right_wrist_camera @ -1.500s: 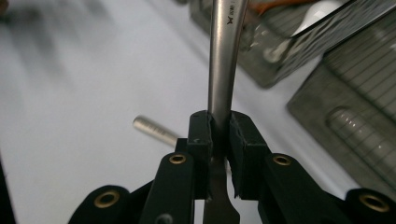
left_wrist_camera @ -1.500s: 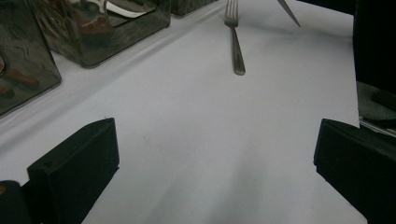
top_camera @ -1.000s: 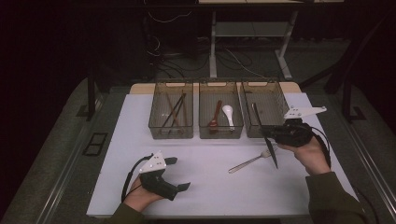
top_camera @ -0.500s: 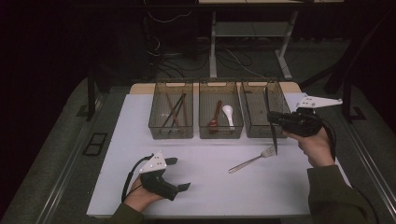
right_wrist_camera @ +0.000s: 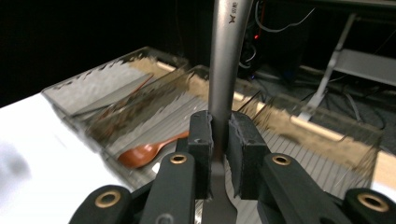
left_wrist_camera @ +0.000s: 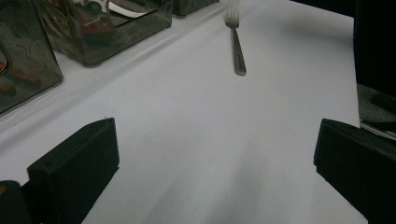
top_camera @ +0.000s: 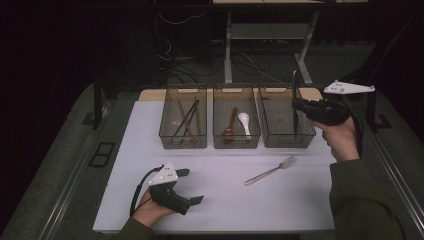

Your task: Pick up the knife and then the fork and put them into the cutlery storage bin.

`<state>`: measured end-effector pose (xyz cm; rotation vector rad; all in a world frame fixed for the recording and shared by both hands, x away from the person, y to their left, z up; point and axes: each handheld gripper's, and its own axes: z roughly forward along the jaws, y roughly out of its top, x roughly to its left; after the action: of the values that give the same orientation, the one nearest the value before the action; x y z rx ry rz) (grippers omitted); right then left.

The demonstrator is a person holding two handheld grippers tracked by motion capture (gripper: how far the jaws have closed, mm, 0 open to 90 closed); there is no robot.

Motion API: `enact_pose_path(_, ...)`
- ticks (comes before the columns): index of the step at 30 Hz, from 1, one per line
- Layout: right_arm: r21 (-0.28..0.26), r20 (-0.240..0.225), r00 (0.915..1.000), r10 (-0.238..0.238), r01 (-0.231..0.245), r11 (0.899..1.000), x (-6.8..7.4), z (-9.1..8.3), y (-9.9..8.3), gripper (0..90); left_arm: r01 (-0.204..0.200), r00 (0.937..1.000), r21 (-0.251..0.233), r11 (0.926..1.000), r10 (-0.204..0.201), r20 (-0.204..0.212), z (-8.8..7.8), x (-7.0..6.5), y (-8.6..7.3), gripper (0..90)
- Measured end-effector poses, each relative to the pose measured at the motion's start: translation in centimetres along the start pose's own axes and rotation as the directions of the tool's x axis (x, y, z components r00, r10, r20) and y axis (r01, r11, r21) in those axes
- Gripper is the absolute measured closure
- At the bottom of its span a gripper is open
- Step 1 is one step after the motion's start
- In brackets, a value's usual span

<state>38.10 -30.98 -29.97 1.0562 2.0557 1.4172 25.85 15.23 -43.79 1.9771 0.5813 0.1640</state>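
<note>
The right hand-held gripper [right_wrist_camera: 219,140] pinches a metal utensil [right_wrist_camera: 224,70], probably a knife, held upright.

Fork [top_camera: 270,171] before three bins [top_camera: 236,121] on table [top_camera: 125,150]

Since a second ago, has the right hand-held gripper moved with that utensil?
Yes. The right hand-held gripper, shut on a metal utensil, has moved up and away from the fork on the table, and now hangs over the right bin.
</note>
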Motion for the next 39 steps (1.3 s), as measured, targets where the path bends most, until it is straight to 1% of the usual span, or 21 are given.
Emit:
enact_pose_path(2, -0.001, 0.009, 0.9999, 0.009, -0.009, 1.0, -0.4, 0.2, 0.5, 79.5, 0.001, 1.0, 0.0, 1.0, -0.001, 0.0, -0.1, -0.1, 0.0, 0.0)
enact_pose_path(5, -0.003, 0.031, 0.9995, 0.008, -0.008, 1.0, -1.2, 0.8, 0.9, 79.5, 0.001, 1.0, -0.003, 1.0, -0.001, 0.001, -0.1, -0.1, 0.0, 0.0)
enact_pose_path(6, -0.005, 0.036, 0.9992, 0.018, -0.018, 1.0, -1.5, 0.9, 1.0, 79.5, 0.001, 1.0, -0.003, 1.0, -0.001, 0.002, -0.1, -0.1, 0.0, 0.0)
enact_pose_path(9, -0.014, 0.046, 0.9983, 0.036, -0.035, 0.999, -2.3, 1.1, 1.4, 79.5, 0.005, 1.0, 0.001, 1.0, -0.005, 0.003, 0.0, -0.1, -0.1, 0.0)
enact_pose_path(11, -0.018, 0.058, 0.9976, 0.038, -0.037, 0.999, -2.7, 1.1, 1.9, 79.6, 0.004, 1.0, 0.001, 1.0, -0.004, 0.002, 0.0, -0.1, -0.1, 0.0)
enact_pose_path(14, -0.023, 0.075, 0.9969, 0.025, -0.023, 0.999, -3.2, 1.3, 2.7, 79.6, 0.001, 1.0, -0.005, 1.0, -0.001, 0.002, -0.1, -0.1, 0.0, 0.0)
enact_pose_path(15, -0.019, 0.082, 0.9965, 0.015, -0.013, 1.0, -3.3, 1.4, 3.0, 79.6, 0.001, 1.0, -0.004, 1.0, -0.001, 0.0, -0.1, -0.1, 0.0, 0.0)
enact_pose_path(18, -0.005, 0.104, 0.9945, 0.009, -0.008, 1.0, -3.7, 1.9, 3.5, 79.6, 0.001, 1.0, -0.005, 1.0, -0.001, 0.001, -0.1, -0.1, 0.0, 0.0)
enact_pose_path(22, 0.029, 0.123, 0.9924, 0.006, -0.01, 1.0, -4.4, 2.7, 3.5, 79.6, 0.004, 1.0, -0.007, 1.0, -0.004, 0.002, -0.1, 0.0, 0.0, 0.0)
enact_pose_path(25, 0.057, 0.13, 0.9915, 0.012, -0.02, 0.998, -5.0, 3.3, 3.0, 79.6, 0.006, 1.0, -0.01, 0.9999, -0.006, -0.001, -0.2, 0.0, 0.0, 0.0)
enact_pose_path(29, 0.119, 0.141, 0.9899, 0.014, -0.031, 0.992, -5.5, 4.2, 2.0, 79.5, 0.003, 1.0, -0.01, 0.9999, -0.003, -0.002, -0.3, 0.1, 0.0, 0.0)
enact_pose_path(33, 0.19, 0.151, 0.9885, 0.006, -0.035, 0.981, -5.9, 5.1, 1.0, 79.5, -0.004, 1.0, -0.007, 1.0, 0.004, -0.005, -0.2, 0.2, 0.1, 0.0)
enact_pose_path(37, 0.252, 0.15, 0.9887, 0.002, -0.04, 0.967, -6.3, 6.0, 0.2, 79.6, -0.015, 0.9998, -0.005, 0.9999, 0.015, -0.013, -0.2, 0.6, 0.2, 0.0)
enact_pose_path(39, 0.278, 0.144, 0.9895, 0.002, -0.043, 0.96, -6.5, 6.4, 0.0, 79.5, -0.01, 0.9998, -0.009, 0.9999, 0.01, -0.014, -0.3, 0.8, 0.2, 0.0)
